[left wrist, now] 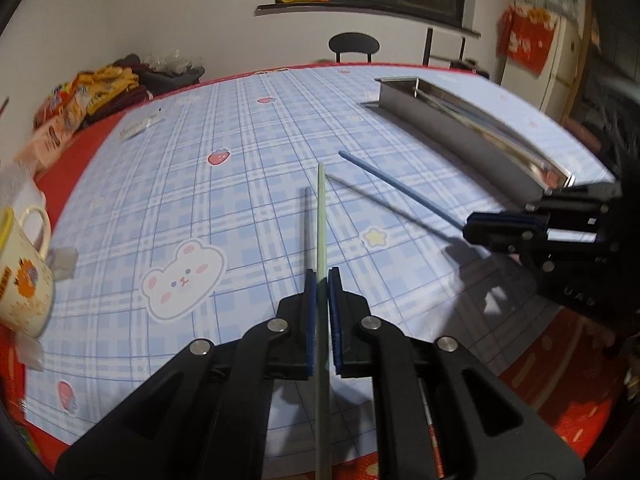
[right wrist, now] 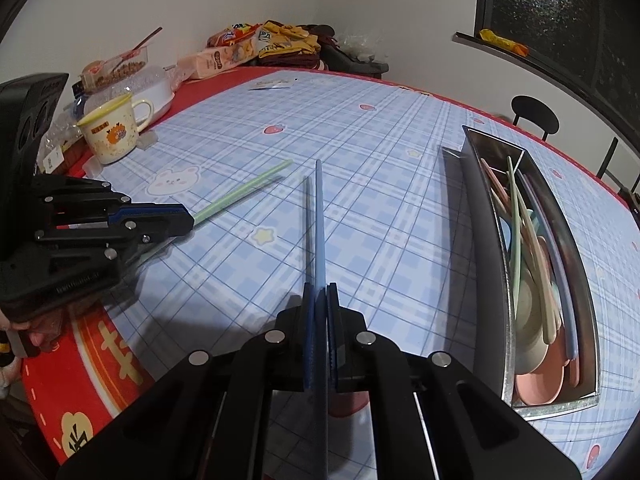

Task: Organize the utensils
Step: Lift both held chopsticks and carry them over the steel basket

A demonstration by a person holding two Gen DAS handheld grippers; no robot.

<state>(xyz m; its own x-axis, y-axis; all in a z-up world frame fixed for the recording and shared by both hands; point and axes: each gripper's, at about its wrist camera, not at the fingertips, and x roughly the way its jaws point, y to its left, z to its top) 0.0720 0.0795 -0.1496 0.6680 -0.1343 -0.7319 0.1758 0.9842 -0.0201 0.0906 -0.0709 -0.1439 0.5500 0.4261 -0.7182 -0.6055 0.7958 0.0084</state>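
My left gripper (left wrist: pixel 322 276) is shut on a pale green chopstick (left wrist: pixel 321 216) that points forward above the checked tablecloth; the same chopstick (right wrist: pixel 244 192) and gripper (right wrist: pixel 188 218) show at the left of the right wrist view. My right gripper (right wrist: pixel 320 292) is shut on a blue chopstick (right wrist: pixel 319 220), also seen from the left wrist as a blue chopstick (left wrist: pixel 400 188) sticking out of the right gripper (left wrist: pixel 470 232). A long steel utensil tray (right wrist: pixel 486 240) lies to the right, holding several chopsticks and spoons (right wrist: pixel 532 316). The tray (left wrist: pixel 460 132) sits far right in the left view.
A cream mug (right wrist: pixel 114 132) stands at the table's left edge, also seen as a mug (left wrist: pixel 20 276). Snack packets and clothes (right wrist: pixel 260 46) pile up at the far corner. A food container (right wrist: pixel 120 68) sits behind the mug. A black chair (left wrist: pixel 354 46) stands beyond the table.
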